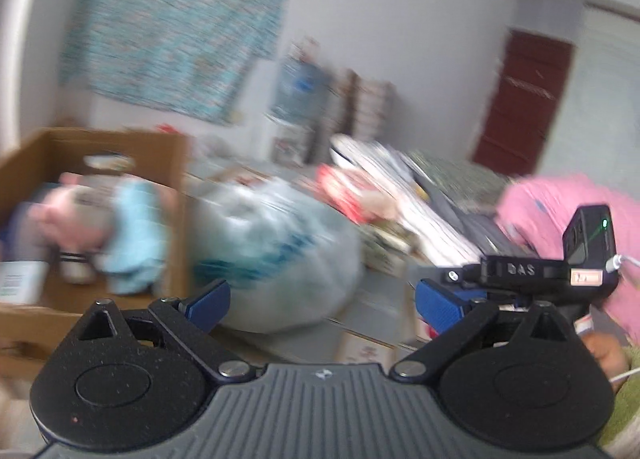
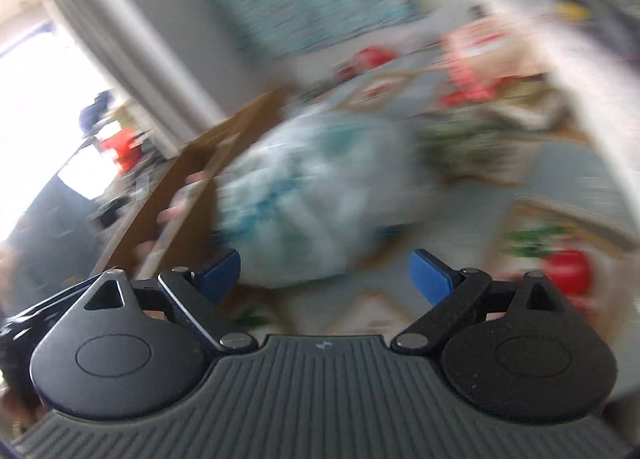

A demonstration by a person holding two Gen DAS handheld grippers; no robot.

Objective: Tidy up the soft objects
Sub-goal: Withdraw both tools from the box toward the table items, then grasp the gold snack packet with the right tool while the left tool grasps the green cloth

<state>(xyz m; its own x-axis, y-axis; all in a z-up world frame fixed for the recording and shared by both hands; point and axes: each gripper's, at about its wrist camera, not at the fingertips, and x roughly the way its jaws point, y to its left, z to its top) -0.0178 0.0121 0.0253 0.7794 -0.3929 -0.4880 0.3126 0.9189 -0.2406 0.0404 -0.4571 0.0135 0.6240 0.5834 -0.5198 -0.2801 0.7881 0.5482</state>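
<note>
White walls w/ a teal patterned hanging cloth [image 1: 176,27] up at 11 o'clock and a dark red door [image 1: 520,103] at 2 o'clock; everything's smeared by motion blur. Below lies a patterned surface [image 2: 568,175], grey-blue w/ tan borders and red-green motifs, prob. a bed or quilt, can't tell which.

Main item: pale translucent plastic bag [image 1: 280,247], bulging, w/ blue print, sitting dead centre at 12 o'clock from both tools, just right of an open brown cardboard box [image 1: 176,163] at 9 o'clock. Box already holds a light-blue soft cloth [image 1: 136,239] and a pink plush-looking bundle [image 1: 72,215].

Left tool [image 1: 322,299]: blue pads spread wide, nothing btwn them. Right tool [image 2: 324,271]: also wide, empty, bag ahead but not touched.

Handling guess: bag looks light, squashy, no stiff edges; film prob. slick and crinkly, will slip and sag if pinched on the round belly. Better to gather a fold or the neck, or squeeze from both sides w/ two tools. Not fragile.

Stacked papers or folded stuff [image 1: 420,199] pile at 1 o'clock; a pink sleeve [image 1: 560,203] at 3 o'clock.
</note>
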